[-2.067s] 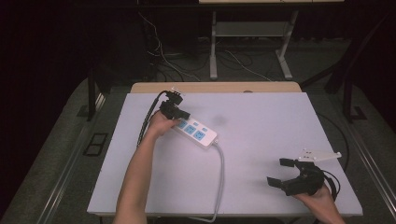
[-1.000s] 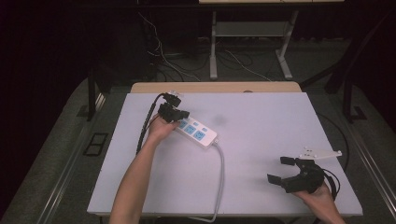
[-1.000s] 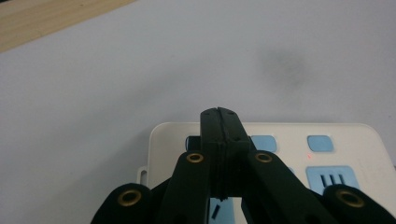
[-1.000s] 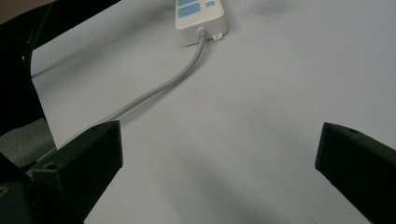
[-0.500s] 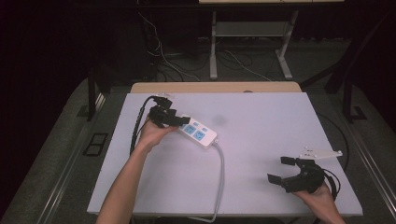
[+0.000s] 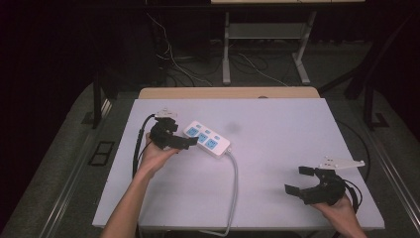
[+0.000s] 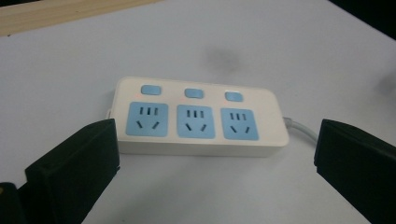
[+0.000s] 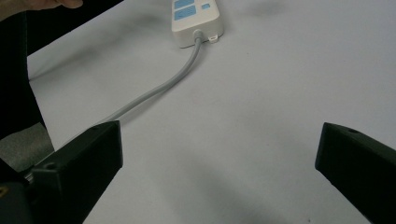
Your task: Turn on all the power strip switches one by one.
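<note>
White tabletop [image 6: 277, 148] in a dark room, power strip [image 6: 207, 139] beside wide-spread left tool [image 6: 190, 143], right tool [image 6: 301, 180] agape.

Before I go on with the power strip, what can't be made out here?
- Power strip far side wall: left gripper view, hidden by its own body.
- Its cord and plug: high view, cut off by the bottom edge.
- Whether the left tongs touch the strip: high view, too small.
</note>
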Demonstrator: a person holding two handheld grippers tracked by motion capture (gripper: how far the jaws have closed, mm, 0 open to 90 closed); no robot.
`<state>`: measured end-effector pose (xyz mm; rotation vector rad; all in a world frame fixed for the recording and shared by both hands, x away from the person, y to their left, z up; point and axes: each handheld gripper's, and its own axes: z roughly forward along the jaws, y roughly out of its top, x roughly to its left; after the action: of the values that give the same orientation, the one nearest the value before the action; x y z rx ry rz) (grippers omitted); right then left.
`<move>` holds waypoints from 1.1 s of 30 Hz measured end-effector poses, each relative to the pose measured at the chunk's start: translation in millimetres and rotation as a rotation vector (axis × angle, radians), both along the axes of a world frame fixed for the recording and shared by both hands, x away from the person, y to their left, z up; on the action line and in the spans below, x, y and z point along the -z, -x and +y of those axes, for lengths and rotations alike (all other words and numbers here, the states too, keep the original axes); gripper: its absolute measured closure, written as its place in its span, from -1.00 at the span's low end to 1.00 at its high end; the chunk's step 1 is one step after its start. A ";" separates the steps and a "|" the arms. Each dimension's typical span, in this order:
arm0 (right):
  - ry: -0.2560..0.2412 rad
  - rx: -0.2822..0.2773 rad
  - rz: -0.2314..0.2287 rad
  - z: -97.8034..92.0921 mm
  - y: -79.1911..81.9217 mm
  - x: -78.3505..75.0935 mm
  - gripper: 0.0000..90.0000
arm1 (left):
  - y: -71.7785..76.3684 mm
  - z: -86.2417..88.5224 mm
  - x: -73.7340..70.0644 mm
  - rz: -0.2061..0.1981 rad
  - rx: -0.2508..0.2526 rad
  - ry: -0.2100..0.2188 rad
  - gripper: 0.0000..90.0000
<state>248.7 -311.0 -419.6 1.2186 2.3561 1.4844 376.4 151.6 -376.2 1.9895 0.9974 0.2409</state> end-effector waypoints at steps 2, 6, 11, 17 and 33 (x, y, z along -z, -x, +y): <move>-0.003 0.001 0.002 -0.1 0.0 0.1 -0.99 | 6.6 0.3 -0.7 -0.019 0.002 -0.018 -1.00; -0.010 0.003 0.003 -0.8 0.4 0.0 -0.99 | 20.1 1.1 -2.0 -0.037 0.005 -0.017 -1.00; -0.014 0.006 0.003 -1.4 1.0 -0.2 -0.99 | 38.5 3.4 -2.2 -0.066 0.015 0.003 -1.00; -0.012 0.003 0.002 -0.3 1.5 -0.1 -0.99 | 60.1 6.8 3.4 -0.097 0.038 0.040 -1.00; -0.006 -0.010 -0.003 2.0 5.0 -1.2 -0.99 | 102.8 21.2 31.3 -0.096 0.069 0.141 -1.00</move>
<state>243.7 -309.1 -418.4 1.2072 2.3606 1.4962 273.6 172.8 -407.6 1.8623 0.8604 0.2197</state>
